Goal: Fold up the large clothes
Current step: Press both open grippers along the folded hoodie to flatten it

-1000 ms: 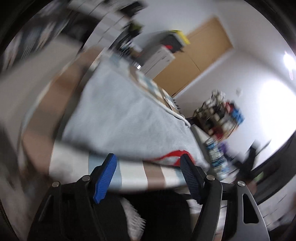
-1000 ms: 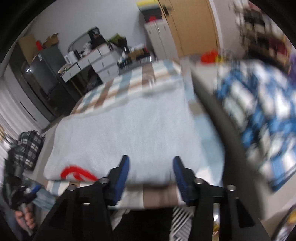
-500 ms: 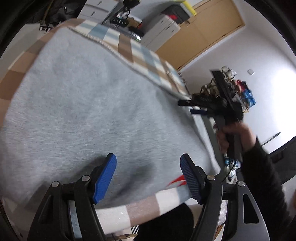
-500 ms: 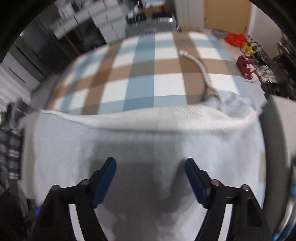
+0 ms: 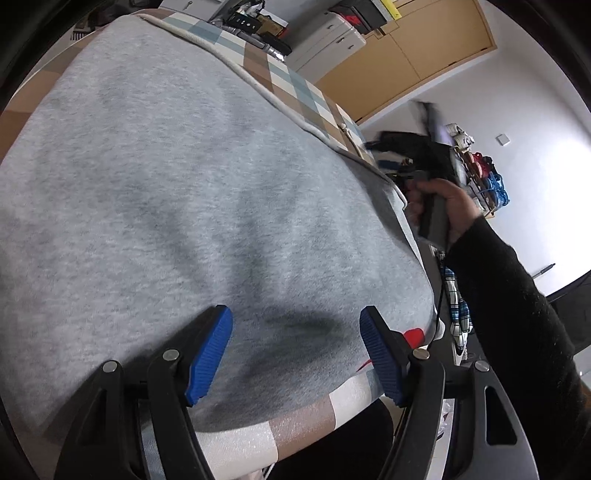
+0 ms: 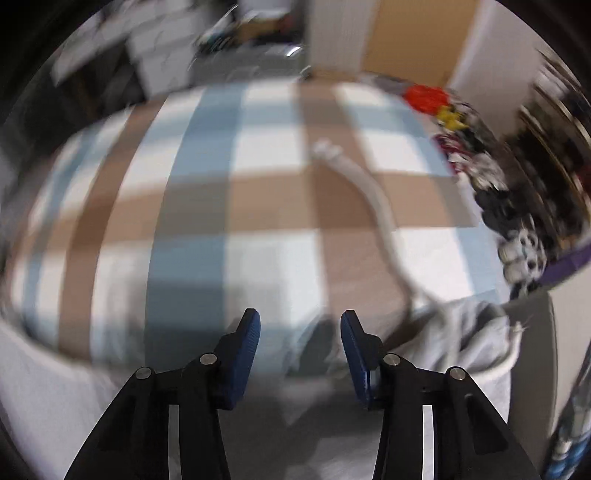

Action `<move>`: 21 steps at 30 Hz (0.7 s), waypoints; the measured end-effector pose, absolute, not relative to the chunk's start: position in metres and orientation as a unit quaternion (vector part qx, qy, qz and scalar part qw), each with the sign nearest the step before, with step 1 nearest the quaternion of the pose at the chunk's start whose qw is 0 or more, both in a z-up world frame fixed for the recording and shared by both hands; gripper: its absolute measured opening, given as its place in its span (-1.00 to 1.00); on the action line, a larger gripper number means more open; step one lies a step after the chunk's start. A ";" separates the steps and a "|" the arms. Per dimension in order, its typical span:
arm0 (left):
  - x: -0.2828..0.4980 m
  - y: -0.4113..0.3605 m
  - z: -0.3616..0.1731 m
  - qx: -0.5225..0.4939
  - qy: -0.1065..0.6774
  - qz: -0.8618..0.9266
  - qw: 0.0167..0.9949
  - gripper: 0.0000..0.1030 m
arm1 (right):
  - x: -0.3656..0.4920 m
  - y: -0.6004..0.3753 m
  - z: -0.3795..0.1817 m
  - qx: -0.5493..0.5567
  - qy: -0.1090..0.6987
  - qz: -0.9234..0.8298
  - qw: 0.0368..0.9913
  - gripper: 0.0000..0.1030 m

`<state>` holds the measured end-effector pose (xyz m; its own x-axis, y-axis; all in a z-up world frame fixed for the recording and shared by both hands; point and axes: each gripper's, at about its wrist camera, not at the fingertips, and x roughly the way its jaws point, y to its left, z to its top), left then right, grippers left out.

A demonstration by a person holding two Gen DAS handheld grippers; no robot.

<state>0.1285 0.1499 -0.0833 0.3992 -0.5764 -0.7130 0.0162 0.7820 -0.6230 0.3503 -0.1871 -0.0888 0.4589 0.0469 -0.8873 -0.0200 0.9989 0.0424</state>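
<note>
A large grey sweatshirt (image 5: pixel 177 192) lies flat on a checked bed cover (image 5: pixel 295 88), a red print (image 5: pixel 413 334) at its near right corner. My left gripper (image 5: pixel 295 347) is open and empty, hovering over the garment's near part. In the blurred right wrist view, my right gripper (image 6: pixel 300 349) is open and empty above the garment's far white ribbed edge (image 6: pixel 44 354), near a bunched grey part (image 6: pixel 461 332) with a white drawstring (image 6: pixel 373 192) trailing over the cover (image 6: pixel 192 206). The right gripper also shows in the left wrist view (image 5: pixel 417 155), held at the garment's far right edge.
White drawers (image 5: pixel 332 33) and wooden closet doors (image 5: pixel 417 48) stand beyond the bed. Cluttered shelves (image 5: pixel 480 177) sit to the right. A checked cloth (image 5: pixel 456 295) hangs beside the bed. Red and yellow items (image 6: pixel 432 99) lie on the floor.
Both grippers moved forward over the sweatshirt. The right gripper advanced to the far ribbed edge and its jaws narrowed. The left gripper dropped closer to the fabric.
</note>
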 end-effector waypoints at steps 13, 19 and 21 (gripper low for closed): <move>0.095 0.118 -0.042 -0.192 0.506 -0.160 0.825 0.31 | 0.070 -0.252 0.014 0.167 0.328 0.241 0.898 1.00; 0.079 0.100 -0.019 -0.095 0.450 -0.097 0.883 0.60 | -0.039 -0.245 -0.007 0.124 0.248 0.190 0.942 1.00; 0.073 0.093 -0.011 -0.066 0.426 -0.081 0.898 0.76 | -0.051 -0.246 -0.019 0.123 0.242 0.176 0.946 1.00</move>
<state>0.0725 0.0927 -0.0111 0.6234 -0.2023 -0.7553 0.0890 0.9780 -0.1885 -0.0506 -0.2456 -0.0193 0.8207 0.3924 -0.4154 -0.2732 0.9079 0.3179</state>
